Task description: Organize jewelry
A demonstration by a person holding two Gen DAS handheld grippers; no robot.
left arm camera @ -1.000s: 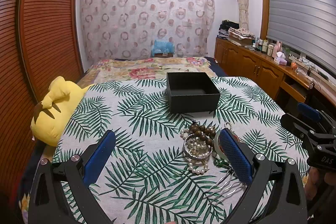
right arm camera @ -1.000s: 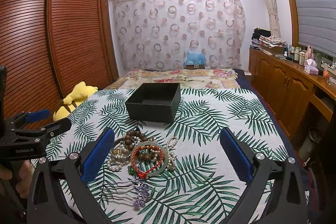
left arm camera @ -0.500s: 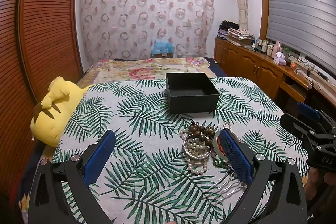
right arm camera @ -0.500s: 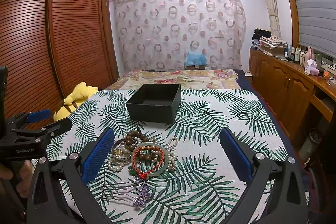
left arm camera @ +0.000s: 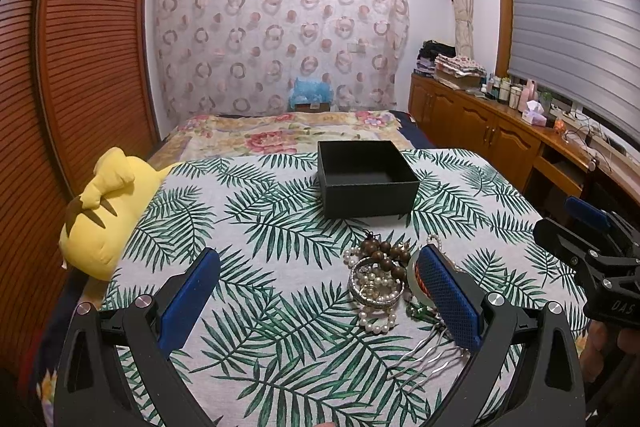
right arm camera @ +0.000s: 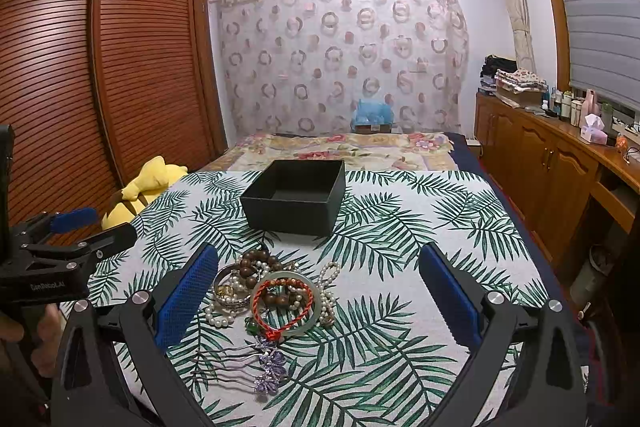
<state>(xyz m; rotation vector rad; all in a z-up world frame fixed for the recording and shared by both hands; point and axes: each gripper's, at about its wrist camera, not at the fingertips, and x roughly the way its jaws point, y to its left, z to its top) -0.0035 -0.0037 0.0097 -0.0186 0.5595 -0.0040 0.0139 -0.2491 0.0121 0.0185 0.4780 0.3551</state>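
Observation:
A pile of jewelry [right arm camera: 272, 291] lies on the palm-leaf cloth: brown wooden beads [right arm camera: 256, 263], pearl strands, a silver bangle [left arm camera: 374, 287], a pale jade bangle [right arm camera: 316, 301], a red cord bracelet [right arm camera: 286, 301] and a purple flower hair comb [right arm camera: 268, 367]. An open, empty black box [left arm camera: 366, 179] stands just behind the pile; it also shows in the right wrist view [right arm camera: 296, 195]. My left gripper [left arm camera: 320, 287] is open above the cloth, its right finger over the pile's right side. My right gripper [right arm camera: 318, 291] is open and straddles the pile from above.
A yellow plush toy [left arm camera: 102, 215] lies at the table's left edge. A bed with a floral cover [left arm camera: 288, 131] is behind the table. Wooden cabinets [right arm camera: 552, 163] run along the right wall, a slatted wardrobe [right arm camera: 80, 87] on the left.
Both grippers have drifted very slightly; the jewelry and box have not moved. Both stay open.

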